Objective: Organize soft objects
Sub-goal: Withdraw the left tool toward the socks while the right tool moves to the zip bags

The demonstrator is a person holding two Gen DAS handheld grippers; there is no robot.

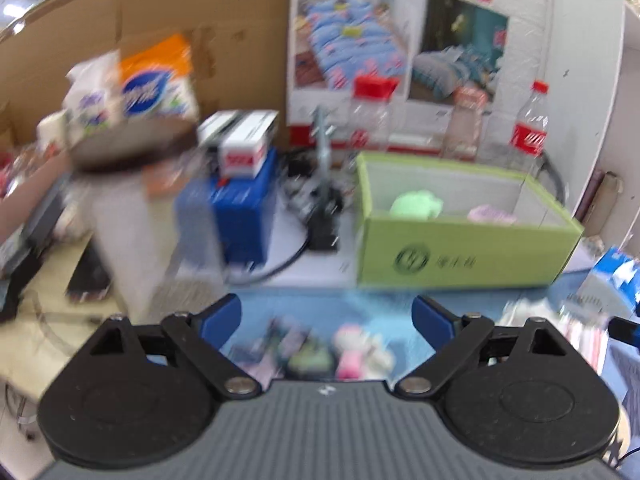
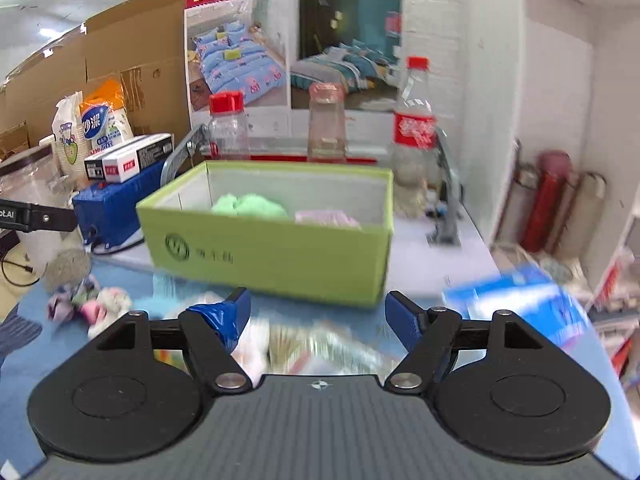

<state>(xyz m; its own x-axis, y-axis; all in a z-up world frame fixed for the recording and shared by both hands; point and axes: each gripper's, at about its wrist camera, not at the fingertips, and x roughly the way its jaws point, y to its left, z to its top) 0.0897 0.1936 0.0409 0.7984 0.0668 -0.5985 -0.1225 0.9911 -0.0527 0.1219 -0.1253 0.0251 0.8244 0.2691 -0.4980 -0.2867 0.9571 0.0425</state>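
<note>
Both tongs (image 1: 326, 316) (image 2: 318, 312) agape, empty, over blue tabletop (image 2: 24, 360) before green box (image 2: 272, 256).

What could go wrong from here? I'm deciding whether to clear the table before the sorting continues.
1. Three bottles stand right behind the green box; the cola bottle looks easy to topple on a reach to the box.
2. The small soft toys lie bunched together, so the open left gripper may catch more than one.
3. Both views are blurred, so aim could be off.

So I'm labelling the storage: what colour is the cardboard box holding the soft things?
Lime green box, white inside; clearest in the right wrist view.
</note>
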